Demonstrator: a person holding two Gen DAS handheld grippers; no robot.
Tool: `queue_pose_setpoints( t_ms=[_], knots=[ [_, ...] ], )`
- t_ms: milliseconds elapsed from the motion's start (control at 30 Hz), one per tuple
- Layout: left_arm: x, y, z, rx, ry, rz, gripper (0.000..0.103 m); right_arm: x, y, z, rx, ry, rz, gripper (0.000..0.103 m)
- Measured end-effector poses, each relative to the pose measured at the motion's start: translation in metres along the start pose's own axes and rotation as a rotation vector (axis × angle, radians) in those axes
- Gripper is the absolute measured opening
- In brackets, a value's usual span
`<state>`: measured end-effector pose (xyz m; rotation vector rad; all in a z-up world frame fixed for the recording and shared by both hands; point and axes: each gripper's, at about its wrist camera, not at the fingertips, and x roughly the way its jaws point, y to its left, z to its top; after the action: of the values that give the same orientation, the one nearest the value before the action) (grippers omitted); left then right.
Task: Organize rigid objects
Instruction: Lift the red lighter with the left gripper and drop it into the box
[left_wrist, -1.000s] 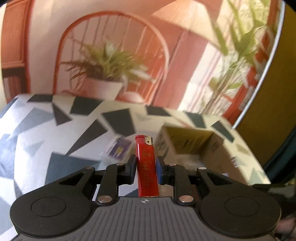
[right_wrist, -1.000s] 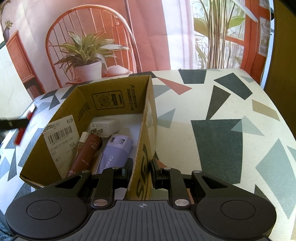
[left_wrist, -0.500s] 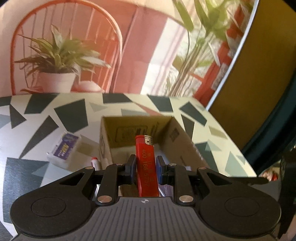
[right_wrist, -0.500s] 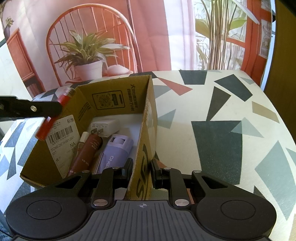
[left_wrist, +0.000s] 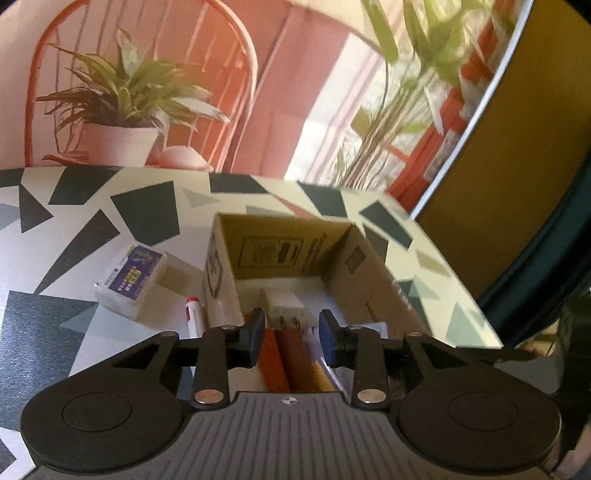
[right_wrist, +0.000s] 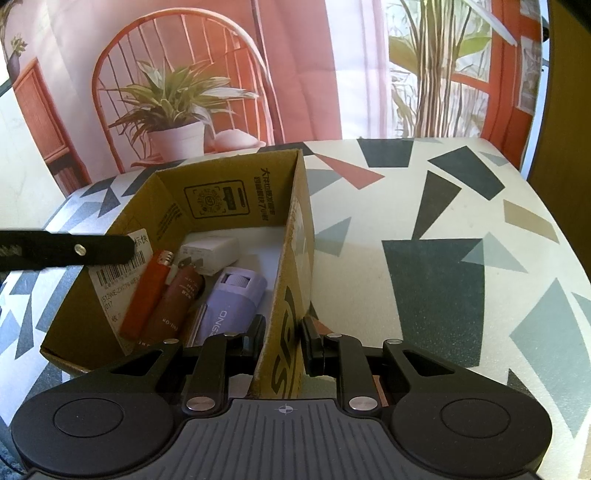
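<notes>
On the patterned counter, item one: open cardboard box, its near right wall pinched between the pressed-together fingers of the right gripper, which steadies it. Item two, contents of the box, largest down: lilac cylinder device, brown tube, white plug adapter, red lighter. The lighter lies flat against the left inner wall, long axis running from the near edge toward the far wall, metal cap pointing away. Item three: left gripper, above the box's left side, jaws opening with nothing between them; the lighter sits directly below and ahead of it, nearer this hand than the right. Item four, outside the box to its left: small clear case with a purple label, then a white-and-red pen-like object. Change noted: a second ago the lighter stood upright in the left gripper's pinch over the counter; half a second ago it was carried over the box.
</notes>
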<state>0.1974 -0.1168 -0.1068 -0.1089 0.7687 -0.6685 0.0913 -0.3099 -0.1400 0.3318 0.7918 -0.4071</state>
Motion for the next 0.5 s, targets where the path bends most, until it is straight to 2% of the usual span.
queue_pose_setpoints(
  t_ms=[133, 233, 367, 500],
  knots=[
    [-0.020, 0.018, 0.004, -0.060, -0.062, 0.042, 0.034, 0.000, 0.000, 0.000, 0.003, 0.001, 0.001, 0.019],
    [-0.029, 0.037, 0.001, -0.109, -0.070, 0.086, 0.034, 0.000, -0.001, -0.001, 0.004, 0.001, 0.003, 0.019],
    [-0.023, 0.053, -0.016, -0.131, 0.002, 0.108, 0.034, 0.000, -0.001, -0.001, 0.003, 0.001, 0.002, 0.019],
    [-0.007, 0.054, -0.034, -0.089, 0.103, 0.070, 0.034, 0.000, -0.001, 0.000, 0.003, 0.001, 0.001, 0.019]
  ],
)
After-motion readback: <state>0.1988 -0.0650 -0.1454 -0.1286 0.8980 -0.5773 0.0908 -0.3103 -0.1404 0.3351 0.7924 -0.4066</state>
